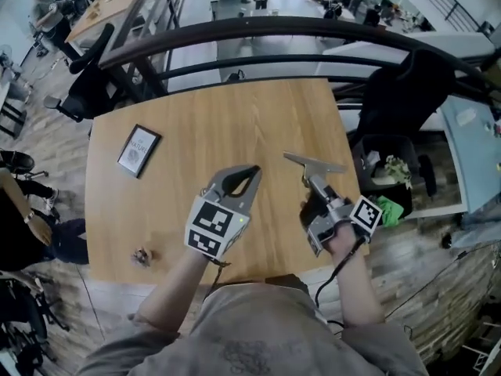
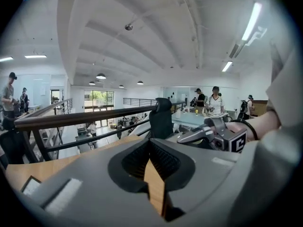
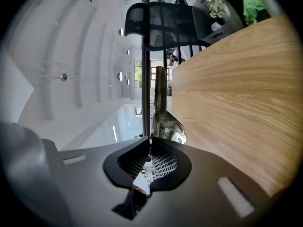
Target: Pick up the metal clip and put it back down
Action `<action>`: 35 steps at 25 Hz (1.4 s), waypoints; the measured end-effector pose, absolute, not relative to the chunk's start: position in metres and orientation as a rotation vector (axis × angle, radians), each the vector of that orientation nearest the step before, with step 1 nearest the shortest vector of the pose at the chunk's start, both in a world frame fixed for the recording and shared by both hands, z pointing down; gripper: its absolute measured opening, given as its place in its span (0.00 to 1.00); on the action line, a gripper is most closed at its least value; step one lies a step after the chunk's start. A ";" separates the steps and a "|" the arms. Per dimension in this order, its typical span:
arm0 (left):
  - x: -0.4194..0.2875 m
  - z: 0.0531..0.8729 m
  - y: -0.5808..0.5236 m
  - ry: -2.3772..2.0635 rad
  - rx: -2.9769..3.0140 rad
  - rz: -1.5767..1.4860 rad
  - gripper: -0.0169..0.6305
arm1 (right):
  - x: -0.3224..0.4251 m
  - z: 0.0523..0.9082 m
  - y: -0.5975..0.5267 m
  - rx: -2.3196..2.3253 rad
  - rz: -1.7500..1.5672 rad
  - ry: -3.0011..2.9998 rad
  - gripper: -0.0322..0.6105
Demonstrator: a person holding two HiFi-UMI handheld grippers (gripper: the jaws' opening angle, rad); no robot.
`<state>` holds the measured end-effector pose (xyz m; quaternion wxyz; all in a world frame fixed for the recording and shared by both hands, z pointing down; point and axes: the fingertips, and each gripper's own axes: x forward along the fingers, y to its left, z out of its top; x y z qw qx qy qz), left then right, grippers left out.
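My right gripper (image 1: 312, 186) is turned on its side over the table's right part and is shut on the metal clip (image 1: 314, 164). The clip's flat silver handle sticks out beyond the jaws, above the wood. In the right gripper view the clip (image 3: 160, 103) stands straight out from the pinched tips of the right gripper (image 3: 149, 148). My left gripper (image 1: 252, 172) hovers over the middle of the wooden table (image 1: 211, 124), shut with nothing in it. In the left gripper view the left gripper (image 2: 150, 146) has its tips together, with bare wood behind them.
A small framed card (image 1: 138, 150) lies at the table's left. A tiny dark object (image 1: 142, 256) sits near the front left edge. Beyond the right edge stand a black chair (image 1: 395, 100) and a bin (image 1: 389, 175) with green stuff. A dark railing (image 1: 258, 34) curves behind the table.
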<state>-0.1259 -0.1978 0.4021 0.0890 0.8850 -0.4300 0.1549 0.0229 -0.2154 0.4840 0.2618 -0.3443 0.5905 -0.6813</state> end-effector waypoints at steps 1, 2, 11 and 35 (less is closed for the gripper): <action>-0.115 0.410 -0.200 -1.248 2.633 0.464 0.03 | 0.034 0.492 -0.215 -0.954 -1.843 1.575 0.08; -0.103 0.417 -0.202 -1.217 2.632 0.466 0.03 | 0.045 0.500 -0.214 -0.977 -1.845 1.551 0.08; -0.038 0.485 -0.208 -1.018 2.583 0.598 0.03 | 0.102 0.576 -0.191 -1.115 -1.910 1.388 0.08; 0.017 0.582 -0.169 -0.856 2.434 0.772 0.03 | 0.153 0.696 -0.139 -1.218 -2.052 1.177 0.08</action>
